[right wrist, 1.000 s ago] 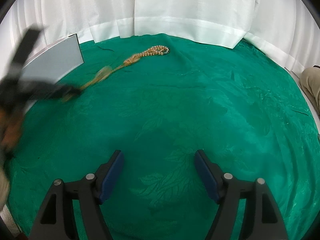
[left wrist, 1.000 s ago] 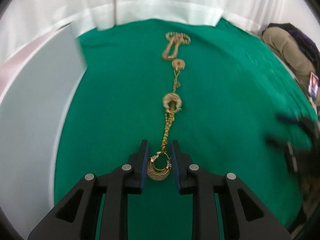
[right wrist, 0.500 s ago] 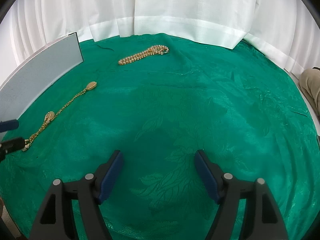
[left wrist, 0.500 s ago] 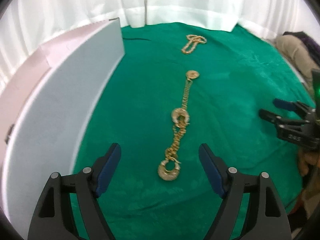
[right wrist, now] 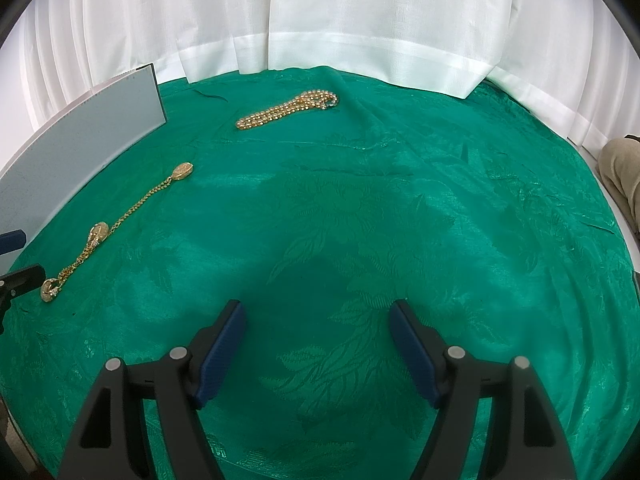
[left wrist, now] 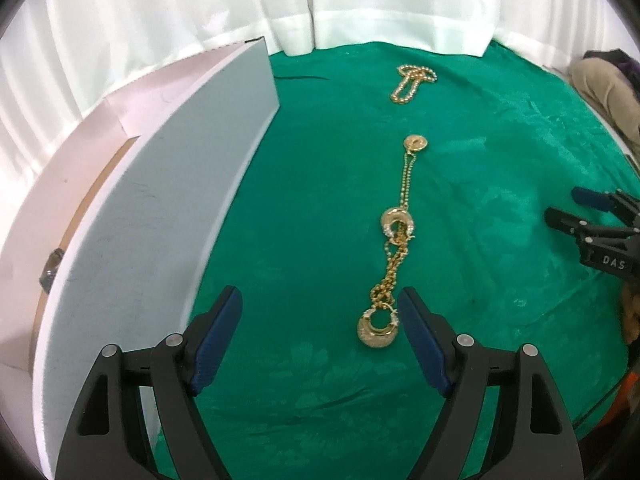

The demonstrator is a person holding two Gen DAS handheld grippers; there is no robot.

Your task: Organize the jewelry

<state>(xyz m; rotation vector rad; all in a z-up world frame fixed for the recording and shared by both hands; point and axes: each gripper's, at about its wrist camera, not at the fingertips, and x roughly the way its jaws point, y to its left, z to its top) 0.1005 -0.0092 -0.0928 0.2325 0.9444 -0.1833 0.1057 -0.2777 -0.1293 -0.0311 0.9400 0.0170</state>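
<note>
A gold chain necklace point(left wrist: 394, 248) with ring pendants lies stretched out on the green cloth point(left wrist: 320, 200); its crescent pendant point(left wrist: 377, 330) lies just ahead of my right fingertip. My left gripper point(left wrist: 320, 320) is open and empty above the cloth. A gold bead necklace point(left wrist: 412, 82) lies folded at the far side. In the right wrist view the chain point(right wrist: 116, 224) is at the left and the bead necklace point(right wrist: 288, 110) at the back. My right gripper point(right wrist: 316, 332) is open and empty over bare cloth.
A grey-white box with an upright lid point(left wrist: 168, 216) stands at the left, also seen in the right wrist view point(right wrist: 84, 132). White curtains point(right wrist: 320, 20) ring the table's back. My right gripper shows at the right edge of the left wrist view point(left wrist: 600, 224).
My left gripper opened and let go of the crescent pendant, then drew back and left. The chain now lies flat on the cloth. The right gripper has not moved.
</note>
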